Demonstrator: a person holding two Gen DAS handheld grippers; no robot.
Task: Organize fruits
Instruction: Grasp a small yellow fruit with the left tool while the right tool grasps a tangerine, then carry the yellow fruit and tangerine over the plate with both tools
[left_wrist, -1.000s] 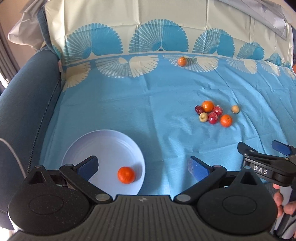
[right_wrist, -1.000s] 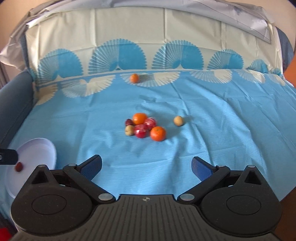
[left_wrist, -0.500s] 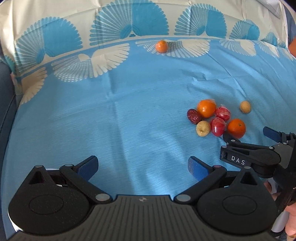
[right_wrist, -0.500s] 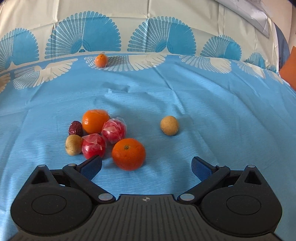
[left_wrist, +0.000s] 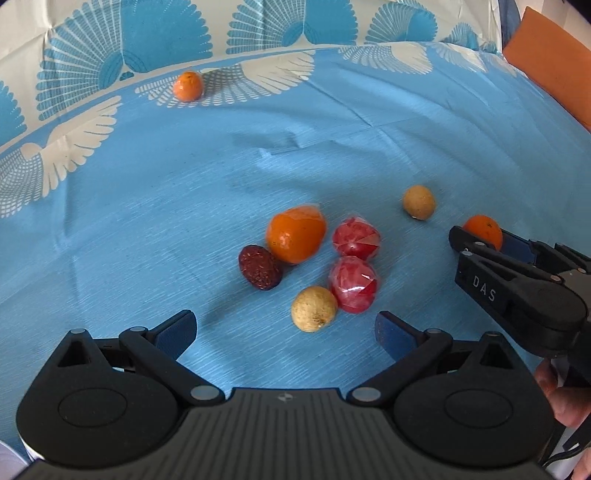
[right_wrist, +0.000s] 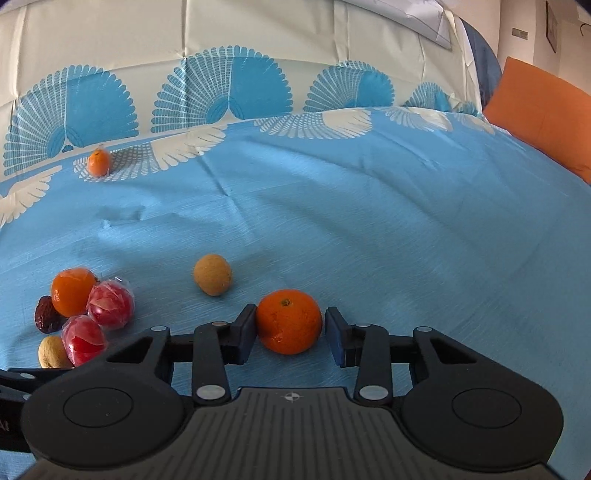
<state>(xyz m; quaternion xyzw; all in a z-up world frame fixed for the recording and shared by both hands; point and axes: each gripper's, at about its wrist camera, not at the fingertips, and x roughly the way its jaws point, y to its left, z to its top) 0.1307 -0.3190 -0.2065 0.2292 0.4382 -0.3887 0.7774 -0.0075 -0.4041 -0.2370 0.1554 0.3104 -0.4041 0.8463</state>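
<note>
Your right gripper (right_wrist: 289, 334) has just been closing, and a mandarin (right_wrist: 289, 321) now sits between its jaws. The left pad touches the peel; the right pad stands just beside it with a sliver of gap showing, so you cannot tell from this view whether the grip is firm. The fruit rests on the blue tablecloth (right_wrist: 369, 221).

Your left gripper (left_wrist: 286, 328) is wide open and holds nothing. It hangs above the cloth, just near of the fruit cluster. A tan longan (left_wrist: 314, 309) lies between its fingertips but beyond them, untouched.

Cluster, left wrist view: a wrapped orange fruit (left_wrist: 296, 235), a dark red date (left_wrist: 260, 267) touching it on the left, two red fruits in clear wrap (left_wrist: 355, 236) (left_wrist: 354, 284), with the longan against the nearer one.

A second longan (left_wrist: 418, 202) lies apart to the right. A small mandarin (left_wrist: 188, 86) sits far off at the patterned border.

An orange cushion (right_wrist: 543, 114) is at the far right.
</note>
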